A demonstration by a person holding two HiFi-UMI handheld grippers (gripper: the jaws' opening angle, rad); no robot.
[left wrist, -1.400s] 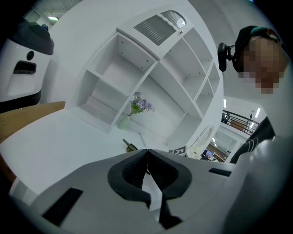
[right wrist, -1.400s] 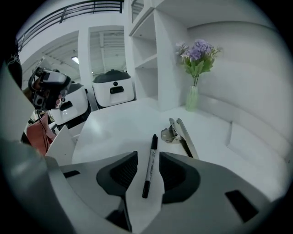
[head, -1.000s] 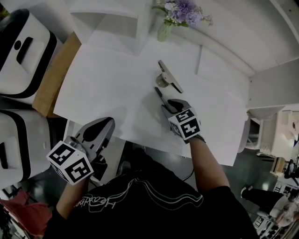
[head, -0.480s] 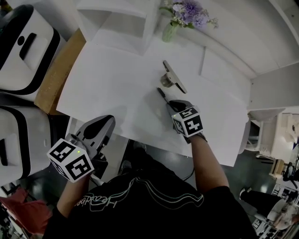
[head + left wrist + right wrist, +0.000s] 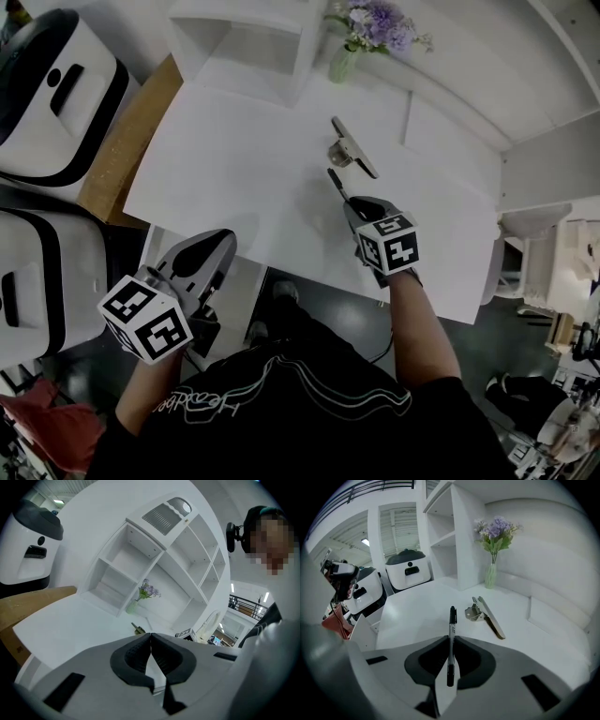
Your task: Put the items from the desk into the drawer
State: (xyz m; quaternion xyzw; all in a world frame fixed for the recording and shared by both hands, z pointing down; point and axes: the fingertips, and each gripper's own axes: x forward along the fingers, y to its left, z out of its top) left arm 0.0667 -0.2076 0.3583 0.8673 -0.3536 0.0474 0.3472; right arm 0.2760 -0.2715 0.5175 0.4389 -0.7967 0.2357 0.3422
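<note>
A black marker pen (image 5: 335,181) (image 5: 451,630) is clamped between the pads of my right gripper (image 5: 348,200) (image 5: 451,641), whose jaws have just been closing on it. It sticks out forward, tip raised over the white desk (image 5: 234,169). Just beyond it a metal clip (image 5: 352,149) (image 5: 487,615) lies on the desk. My left gripper (image 5: 212,247) (image 5: 151,637) is shut with nothing in it, off the desk's near left edge. Below that edge, a white drawer wall (image 5: 152,246) (image 5: 362,623) shows.
A vase of purple flowers (image 5: 367,28) (image 5: 493,569) and a white shelf unit (image 5: 244,37) stand at the desk's back. A wooden board (image 5: 122,141) and two white-and-black machines (image 5: 52,103) are at the left. A raised white panel (image 5: 450,141) lies at the back right.
The right gripper has taken hold of the pen and risen slightly with it. The left gripper has shifted a little towards the desk's edge.
</note>
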